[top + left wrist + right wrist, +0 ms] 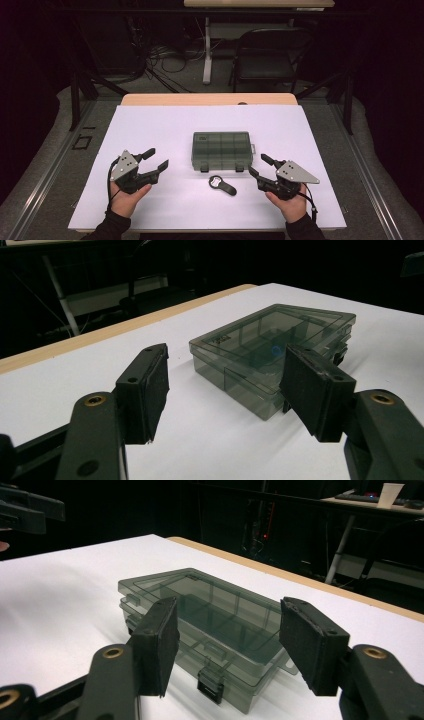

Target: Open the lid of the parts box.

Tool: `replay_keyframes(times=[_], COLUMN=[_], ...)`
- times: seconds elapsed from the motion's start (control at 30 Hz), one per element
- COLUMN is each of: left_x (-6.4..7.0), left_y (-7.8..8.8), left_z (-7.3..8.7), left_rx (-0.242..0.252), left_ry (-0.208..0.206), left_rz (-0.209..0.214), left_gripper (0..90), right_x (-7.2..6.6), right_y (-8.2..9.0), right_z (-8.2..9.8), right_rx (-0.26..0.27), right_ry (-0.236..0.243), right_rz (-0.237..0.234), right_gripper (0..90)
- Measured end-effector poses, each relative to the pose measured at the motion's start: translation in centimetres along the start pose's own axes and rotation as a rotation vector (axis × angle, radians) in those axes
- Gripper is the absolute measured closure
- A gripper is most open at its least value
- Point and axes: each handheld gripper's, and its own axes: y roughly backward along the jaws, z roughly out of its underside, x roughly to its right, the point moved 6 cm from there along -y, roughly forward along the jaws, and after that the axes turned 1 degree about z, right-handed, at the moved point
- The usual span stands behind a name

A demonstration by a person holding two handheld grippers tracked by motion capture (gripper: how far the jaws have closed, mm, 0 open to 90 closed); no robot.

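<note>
A smoky grey plastic box (pixel 221 150) lies flat on the white table (pixel 150 125), and its lid is closed. It is the landmark here. The box is see-through, and dividers of small compartments show through the lid in the right gripper view (pixel 210 625). Two dark latches sit on the long side that faces the person, and one of them (pixel 209 682) is clearly seen in the right gripper view.

Just in front of the box, on the person's side and a little to its right half, lies a small black tool (pixel 222 185) with a ring at one end. It does not touch the box.

The left gripper (pixel 154 159) is held by the left hand (pixel 127 197) to the left of the box, near it but apart from it. Its fingers (pixel 145 390) stand wide open and nothing is between them. In the left gripper view the box (pixel 270 347) is ahead of the fingers and a little to the right, with bare table between.

The right gripper (pixel 259 166) is held by the right hand (pixel 292 205) to the right of the box, close to its near right corner. Its fingers (pixel 160 640) are also wide open and grip nothing. In the right gripper view the box is seen between and behind the two fingers, but the pads do not press on it.

Beyond the box, past the far edge of the table, a dark chair (pixel 267 57) stands on the floor.
</note>
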Motion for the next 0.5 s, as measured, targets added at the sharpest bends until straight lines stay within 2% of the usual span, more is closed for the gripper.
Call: replay_keyframes(times=[0.23, 0.4, 0.5], left_x=[0.38, 0.68, 0.99], left_y=[0.09, 0.03, 0.01], left_z=[0.12, 0.22, 0.08], left_rx=[-0.016, -0.029, -0.043], left_ry=[0.008, 0.022, 0.028], left_rz=[0.017, 0.015, 0.014], left_gripper=[38.4, 40.9, 42.4], right_x=[0.09, 0.41, 0.69], right_y=[-0.08, -0.46, -0.49], right_z=[0.05, 0.37, 0.42], right_rx=[-0.003, -0.042, -0.044], right_ry=[0.011, -0.036, -0.047], right_rz=[0.008, -0.020, 0.000], right_gripper=[40.7, 48.6, 50.1])
